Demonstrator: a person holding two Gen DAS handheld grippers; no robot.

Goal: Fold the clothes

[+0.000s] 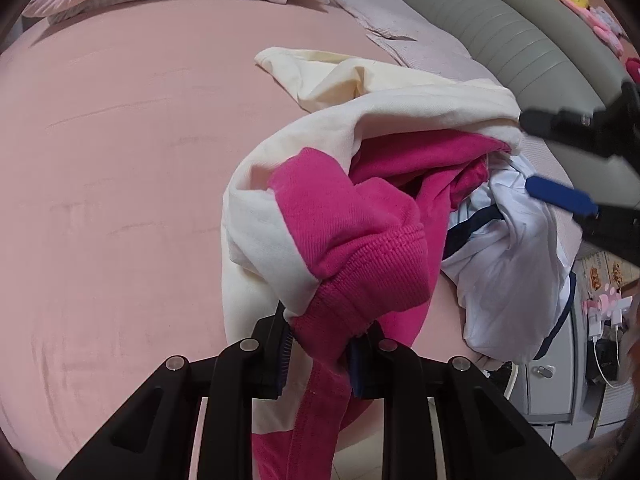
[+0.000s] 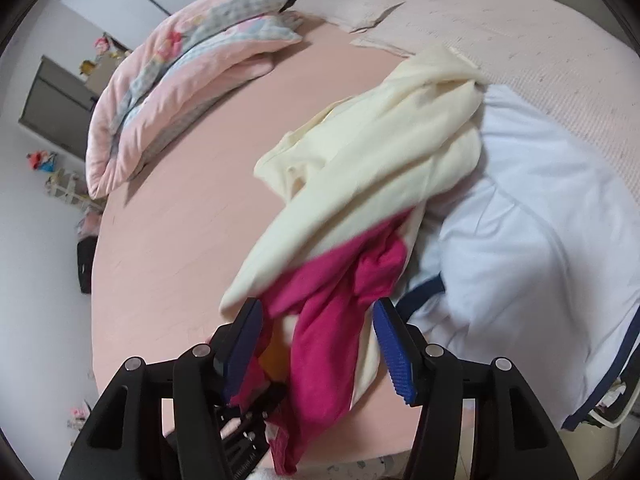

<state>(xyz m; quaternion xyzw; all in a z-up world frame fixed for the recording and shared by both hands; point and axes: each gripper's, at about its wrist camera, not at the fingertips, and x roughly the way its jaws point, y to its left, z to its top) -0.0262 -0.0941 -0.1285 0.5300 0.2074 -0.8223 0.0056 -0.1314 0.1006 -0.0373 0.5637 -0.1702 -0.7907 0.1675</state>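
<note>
Cream-and-pink garment [image 1: 320, 208] is lain on the pink bed [image 1: 120, 160], its pink cuff clamped by the downward-tilted left gripper [image 1: 320, 352]. Beside the garment, the right gripper [image 2: 320, 344] is held wide, fabric loose between its pads.

A pink bed sheet [image 1: 120, 160] covers the mattress; a folded pink quilt [image 2: 168, 92] lies near its far end.

cream-and-magenta garment [image 1: 320, 208] bunched on bed, white garment [image 1: 508, 280] beside.
</note>
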